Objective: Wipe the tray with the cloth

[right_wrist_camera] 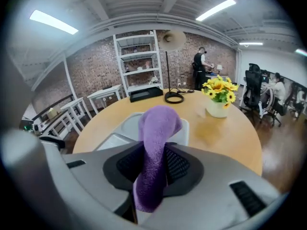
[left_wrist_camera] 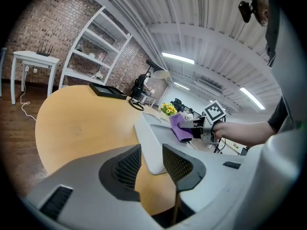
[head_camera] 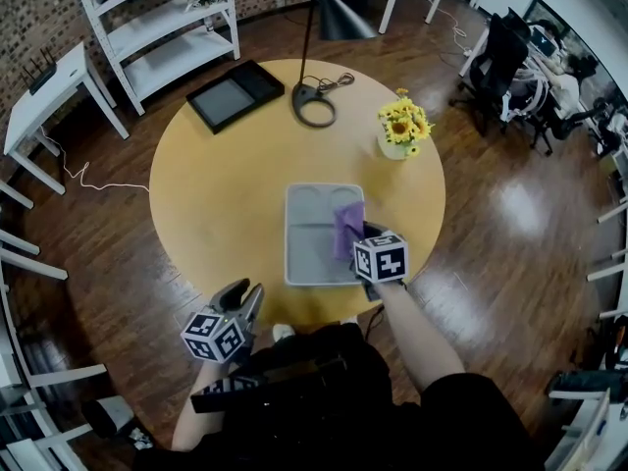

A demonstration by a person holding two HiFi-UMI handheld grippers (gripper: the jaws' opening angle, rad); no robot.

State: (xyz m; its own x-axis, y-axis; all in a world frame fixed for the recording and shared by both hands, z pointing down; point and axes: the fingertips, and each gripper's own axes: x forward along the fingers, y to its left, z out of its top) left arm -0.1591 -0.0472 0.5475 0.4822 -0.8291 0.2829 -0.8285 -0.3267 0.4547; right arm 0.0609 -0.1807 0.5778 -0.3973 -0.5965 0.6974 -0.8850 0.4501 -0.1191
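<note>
The purple cloth (right_wrist_camera: 153,147) is pinched between the jaws of the right gripper (head_camera: 361,238); in the right gripper view the pads are seen pressed on its middle, with one end standing up in a fold ahead of the jaws and the other hanging below them. The cloth is held over the right side of the grey tray (head_camera: 312,243), near its far right compartment; whether the fabric is pressed on the tray's surface or carried just above it cannot be told. The tray lies flat on the round wooden table (head_camera: 226,184), close to the near edge. The left gripper (head_camera: 243,297) is held off the table's near edge, well apart from the tray; its jaws are spread and nothing is found between them, so the tray is not being steadied.

The task is judged to be under way but not finished: the cloth is taken up and brought to the tray, yet no mark or wet streak is seen by which wiped parts could be told from unwiped ones; the left compartments and the near end are judged to be left to wipe. A vase of flowers (head_camera: 404,126) and a lamp base (head_camera: 314,106) stand farther back, clear of the work.
</note>
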